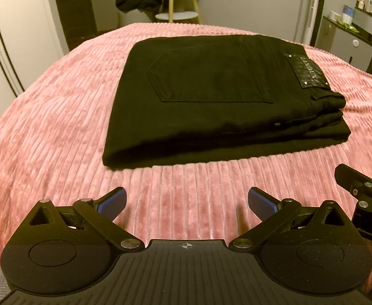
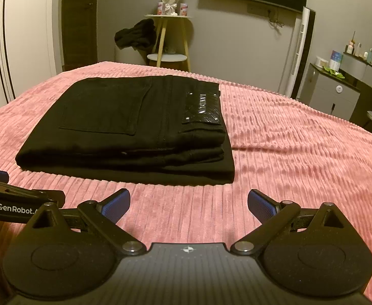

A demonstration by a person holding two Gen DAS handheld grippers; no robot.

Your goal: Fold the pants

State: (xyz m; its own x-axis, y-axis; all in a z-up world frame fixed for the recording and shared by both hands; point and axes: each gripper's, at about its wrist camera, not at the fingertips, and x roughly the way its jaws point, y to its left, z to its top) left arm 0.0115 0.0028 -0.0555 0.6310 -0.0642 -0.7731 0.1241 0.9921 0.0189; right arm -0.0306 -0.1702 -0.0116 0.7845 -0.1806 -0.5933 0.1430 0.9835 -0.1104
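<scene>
Black pants [image 1: 211,101] lie folded in a flat stack on the pink ribbed bedspread [image 1: 58,127], back pocket and leather waist patch [image 1: 306,70] facing up. They also show in the right wrist view [image 2: 124,132]. My left gripper [image 1: 187,203] is open and empty, just short of the stack's near edge. My right gripper [image 2: 188,203] is open and empty, also short of the near edge. Each gripper's body shows at the edge of the other's view.
A wooden side table [image 2: 169,40] with a dark garment [image 2: 135,35] hung on it stands past the bed's far edge. A grey cabinet [image 2: 338,91] with bottles stands at the right. Bare bedspread lies right of the pants [image 2: 300,147].
</scene>
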